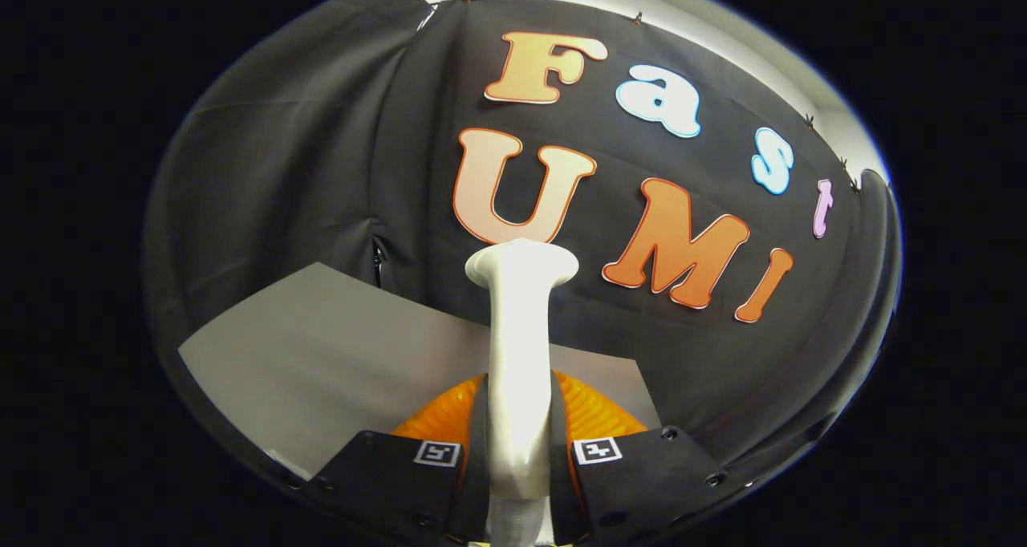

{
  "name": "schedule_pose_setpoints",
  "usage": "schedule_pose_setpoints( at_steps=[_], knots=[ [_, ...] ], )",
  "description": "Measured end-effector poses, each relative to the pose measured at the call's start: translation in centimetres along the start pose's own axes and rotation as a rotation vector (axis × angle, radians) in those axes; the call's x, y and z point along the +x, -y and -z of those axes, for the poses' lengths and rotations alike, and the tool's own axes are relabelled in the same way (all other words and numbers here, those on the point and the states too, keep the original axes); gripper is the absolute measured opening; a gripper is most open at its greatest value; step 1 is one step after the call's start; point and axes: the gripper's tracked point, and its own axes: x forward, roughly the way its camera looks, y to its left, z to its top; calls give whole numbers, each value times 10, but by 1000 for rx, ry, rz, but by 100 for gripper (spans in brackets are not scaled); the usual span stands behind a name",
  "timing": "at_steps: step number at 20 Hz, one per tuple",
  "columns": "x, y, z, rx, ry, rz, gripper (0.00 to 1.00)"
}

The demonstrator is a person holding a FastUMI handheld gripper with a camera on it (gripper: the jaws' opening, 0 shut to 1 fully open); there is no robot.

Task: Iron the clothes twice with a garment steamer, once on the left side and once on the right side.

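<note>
gripper view, looking forward along the two fingers: the gripper (520,459) is closed on the white garment steamer (520,346), one finger pressing each side of its handle; the steamer rises straight up between the fingers (473,443) and ends in a wider, rounded head just ahead of and above them; a square black-and-white marker (437,453) sits on the left finger block and a second marker (597,450) on the right one; beyond the fingers lies a grey table surface (321,354), bare where visible, its far edge meeting the black cloth wall (305,154) of the booth; the steamer's head stands against that wall; a pale strip of ceiling (722,42) shows above the cloth's upper edge, where small clips (638,19) hold the cloth.
</note>
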Motion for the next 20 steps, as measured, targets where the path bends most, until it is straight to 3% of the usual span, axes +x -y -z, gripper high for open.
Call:
schedule_pose_setpoints(
  at_steps=[7,12,20],
  knots=[
    [-102,4,-12,-47,179,7,37],
    [-183,13,-22,8,298,-7,37],
    [-297,73,-6,112,448,6,37]
  ],
)
